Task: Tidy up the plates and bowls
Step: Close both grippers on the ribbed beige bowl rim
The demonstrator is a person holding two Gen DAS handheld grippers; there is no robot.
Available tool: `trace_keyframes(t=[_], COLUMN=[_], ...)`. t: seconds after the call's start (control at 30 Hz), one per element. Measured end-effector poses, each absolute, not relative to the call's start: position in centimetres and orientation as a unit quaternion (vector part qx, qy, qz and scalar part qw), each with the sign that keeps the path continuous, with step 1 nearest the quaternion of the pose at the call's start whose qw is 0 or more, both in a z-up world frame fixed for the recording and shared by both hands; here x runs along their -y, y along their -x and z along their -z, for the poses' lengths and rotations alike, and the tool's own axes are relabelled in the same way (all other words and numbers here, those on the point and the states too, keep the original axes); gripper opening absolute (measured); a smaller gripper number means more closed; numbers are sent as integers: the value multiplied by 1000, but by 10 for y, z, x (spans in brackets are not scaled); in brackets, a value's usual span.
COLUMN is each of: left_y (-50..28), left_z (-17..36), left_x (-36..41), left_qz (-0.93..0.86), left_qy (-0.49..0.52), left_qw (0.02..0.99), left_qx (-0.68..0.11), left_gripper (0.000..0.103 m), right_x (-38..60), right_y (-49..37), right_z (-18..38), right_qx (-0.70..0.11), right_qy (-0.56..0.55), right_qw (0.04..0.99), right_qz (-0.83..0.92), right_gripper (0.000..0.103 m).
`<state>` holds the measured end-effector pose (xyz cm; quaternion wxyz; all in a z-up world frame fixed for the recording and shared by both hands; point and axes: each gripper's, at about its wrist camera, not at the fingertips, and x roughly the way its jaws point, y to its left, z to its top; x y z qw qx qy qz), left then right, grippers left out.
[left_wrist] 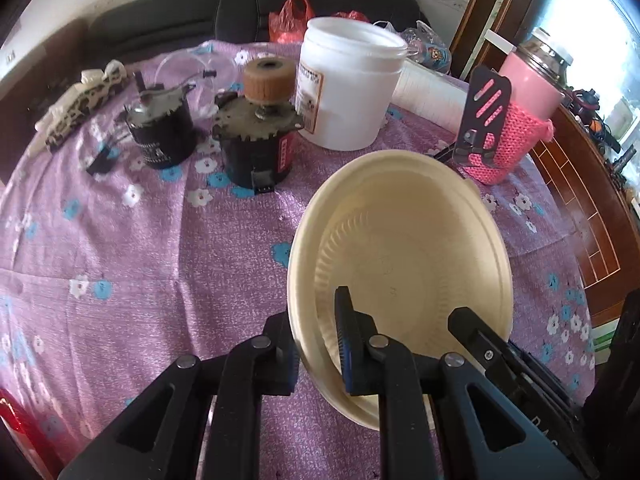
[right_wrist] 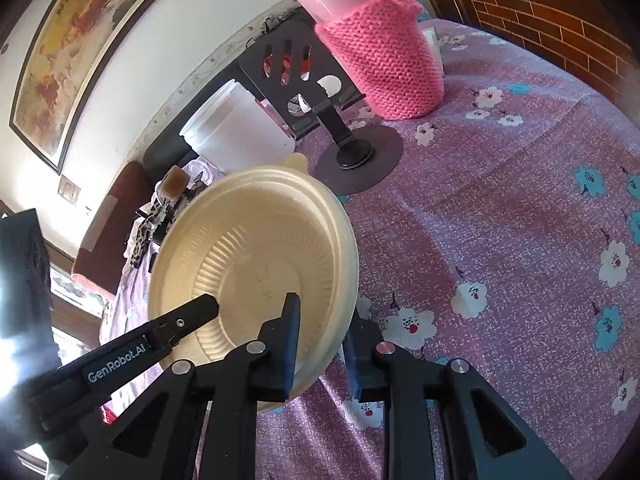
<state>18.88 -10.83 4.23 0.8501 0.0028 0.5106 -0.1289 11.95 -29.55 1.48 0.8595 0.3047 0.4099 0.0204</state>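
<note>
Cream bowl (left_wrist: 404, 248) tilts above the purple floral tablecloth (left_wrist: 140, 248), its rim pinched by both the left gripper (left_wrist: 316, 344) and right gripper (right_wrist: 324, 344), with a white tub (left_wrist: 352, 80) and dark sofa (left_wrist: 168, 20) beyond.

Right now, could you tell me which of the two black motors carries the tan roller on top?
The right-hand black motor, nearest the white tub; the left black motor has none.

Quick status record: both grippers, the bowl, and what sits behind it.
left gripper: straddles the rim of the cream bowl, one finger inside, one outside
right gripper: same, on the rim's opposite side
bowl: tilted, over the floral tablecloth
behind: white tub, pink knit-sleeved jar, black stand
</note>
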Motion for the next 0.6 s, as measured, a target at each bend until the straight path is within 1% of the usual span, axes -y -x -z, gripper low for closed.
trace_keyframes(t=[0.6], left_y=[-156], left_z=[-69], left_x=[94], left_qz=[115], left_qy=[-31], left_qw=[876], left_qx=[-467], left_gripper=[16], right_x=[284], right_y=[-115], right_z=[-23], right_qx=[-400], right_qy=[-309], right_qw=[861], right_qz=[-54], right_gripper=[20])
